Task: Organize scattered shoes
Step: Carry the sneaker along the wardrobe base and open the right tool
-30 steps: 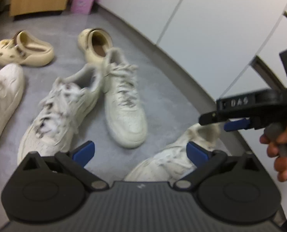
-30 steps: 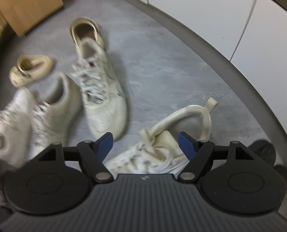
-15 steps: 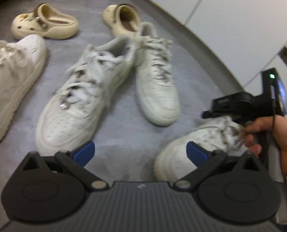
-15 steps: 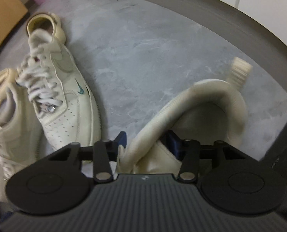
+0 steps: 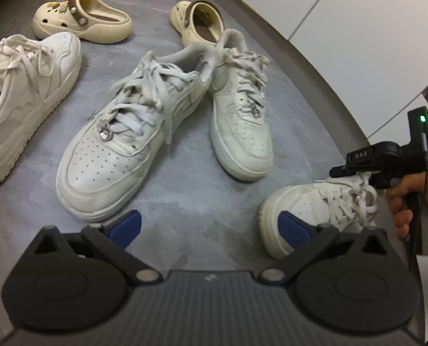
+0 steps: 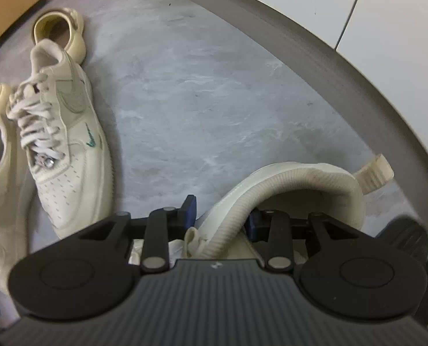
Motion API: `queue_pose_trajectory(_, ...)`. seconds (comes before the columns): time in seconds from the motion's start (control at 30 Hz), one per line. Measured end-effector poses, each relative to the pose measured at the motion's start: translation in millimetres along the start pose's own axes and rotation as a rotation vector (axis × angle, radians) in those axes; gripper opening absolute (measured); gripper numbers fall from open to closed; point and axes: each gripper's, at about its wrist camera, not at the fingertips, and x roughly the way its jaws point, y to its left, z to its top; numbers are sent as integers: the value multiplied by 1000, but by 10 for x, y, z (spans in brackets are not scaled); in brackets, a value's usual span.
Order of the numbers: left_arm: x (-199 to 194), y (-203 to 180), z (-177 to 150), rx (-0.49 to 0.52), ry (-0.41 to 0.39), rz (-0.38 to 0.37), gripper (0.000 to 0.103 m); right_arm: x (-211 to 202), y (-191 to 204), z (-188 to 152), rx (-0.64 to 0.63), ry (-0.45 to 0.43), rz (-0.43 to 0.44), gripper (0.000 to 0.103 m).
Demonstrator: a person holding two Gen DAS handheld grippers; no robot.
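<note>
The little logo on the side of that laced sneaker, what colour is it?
Teal green logo on the cream sneaker, clearest in the right wrist view.

left wrist cam: steep downward look over the grey floor point(image 5: 190, 201), shoes across upper and middle frame, white wall upper right | right wrist cam: steeper and nearer, pressed over a sneaker's collar point(image 6: 286, 184) at lower centre | shared: that sneaker point(image 5: 315, 204), the laced sneaker point(image 5: 239, 115) point(image 6: 69, 144), a clog point(image 5: 199, 20) point(image 6: 61, 28)

Six pale shoes lie scattered; the right gripper point(image 5: 355, 170) meets the nearest sneaker point(image 5: 315, 210).
</note>
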Motion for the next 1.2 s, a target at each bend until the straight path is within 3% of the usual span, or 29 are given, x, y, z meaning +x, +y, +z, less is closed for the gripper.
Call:
queue_pose_trajectory(0.27, -29, 70, -28, -97, -37, 60, 102, 73, -412, 243, -170, 9, -142, 36)
queue_pose_trajectory(0.43, -70, 121, -44, -177, -36, 35, 102, 182, -705, 276, -121, 11, -94, 38)
queue_pose_trajectory(0.53, -141, 78, -26, -129, -66, 73, 102, 219, -808, 291, -67, -4, -28, 39)
queue_pose_trajectory(0.6, -182, 36, -8, -73, -91, 114, 102, 207, -880, 301, -39, -13, 0, 51)
queue_pose_trajectory(0.63, -210, 25, 4, -47, -104, 139, 102, 159, -921, 294, -29, -32, 8, 67)
queue_pose_trajectory(0.67, -235, 20, 17, -27, -115, 162, 102, 94, -945, 286, -24, -53, 20, 91)
queue_pose_trajectory(0.7, -259, 29, 36, -15, -126, 183, 102, -35, -980, 273, -14, -82, 38, 102)
queue_pose_trajectory(0.87, -371, 212, 180, 3, -169, 310, 102, -494, -1012, 247, -25, -76, 46, 103)
queue_pose_trajectory(0.97, -497, 446, 326, -47, -213, 408, 102, -949, -791, 77, -279, -74, 52, 103)
queue_pose_trajectory(1.03, -521, 523, 378, -15, -243, 458, 102, -1263, -616, -153, -463, -90, 110, 103)
queue_pose_trajectory(1.1, -473, 673, 512, 58, -230, 561, 102, -1459, -561, -340, -508, -104, 197, 103)
queue_pose_trajectory(1.2, -365, 898, 633, 115, -198, 623, 99, -1529, -468, -626, -470, -105, 368, 103)
